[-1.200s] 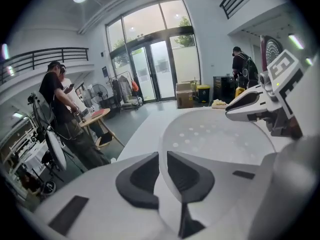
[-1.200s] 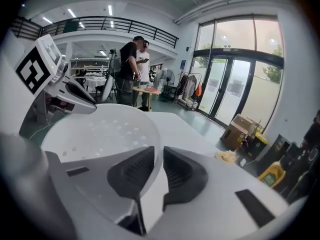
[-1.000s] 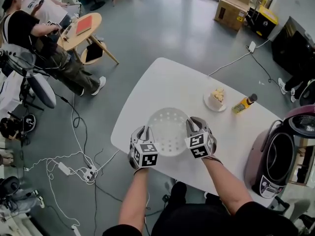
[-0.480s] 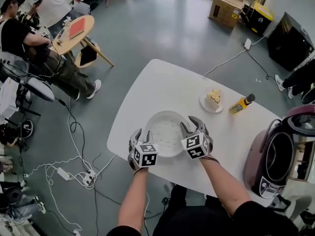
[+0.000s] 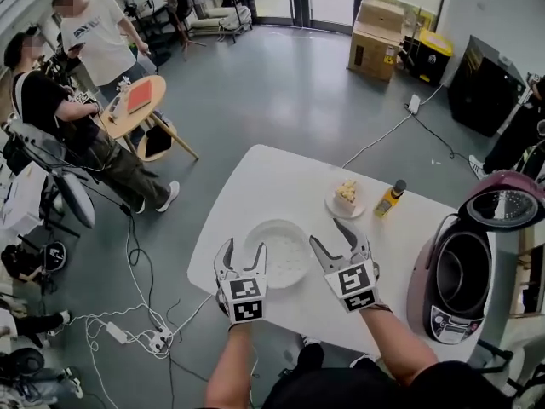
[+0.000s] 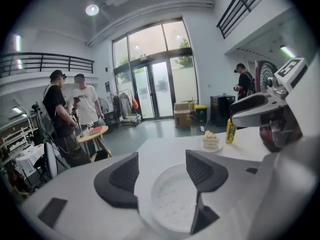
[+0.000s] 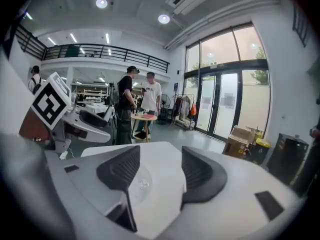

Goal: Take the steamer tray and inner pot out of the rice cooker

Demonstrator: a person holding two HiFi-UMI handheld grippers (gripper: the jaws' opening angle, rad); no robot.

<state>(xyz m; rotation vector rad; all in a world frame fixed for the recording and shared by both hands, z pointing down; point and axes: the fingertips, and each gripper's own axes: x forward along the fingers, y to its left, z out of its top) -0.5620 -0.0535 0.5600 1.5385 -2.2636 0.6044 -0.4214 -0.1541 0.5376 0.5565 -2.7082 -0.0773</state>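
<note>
The white perforated steamer tray (image 5: 278, 254) lies flat on the white table (image 5: 281, 177), near its front edge. My left gripper (image 5: 242, 250) hangs above the tray's left rim and my right gripper (image 5: 332, 237) above its right rim. Both sets of jaws have just been opening and stand open, with nothing between them. The left gripper view looks down past its jaws (image 6: 161, 175) onto the tray (image 6: 175, 199); the right gripper view shows the tray's edge (image 7: 142, 184). The dark red rice cooker (image 5: 430, 301) stands at the right with its lid (image 5: 508, 207) up and the inner pot (image 5: 464, 271) inside.
A plate with a piece of cake (image 5: 345, 198) and a yellow bottle (image 5: 387, 198) stand at the table's far side. Two people are by a small round table (image 5: 136, 100) at the left. Cables and a power strip (image 5: 157, 341) lie on the floor; cardboard boxes (image 5: 379, 25) stand at the back.
Both grippers have let go of the steamer tray, opened and risen above it. The tray stays on the table. The head view has tilted up, showing more of the room.
</note>
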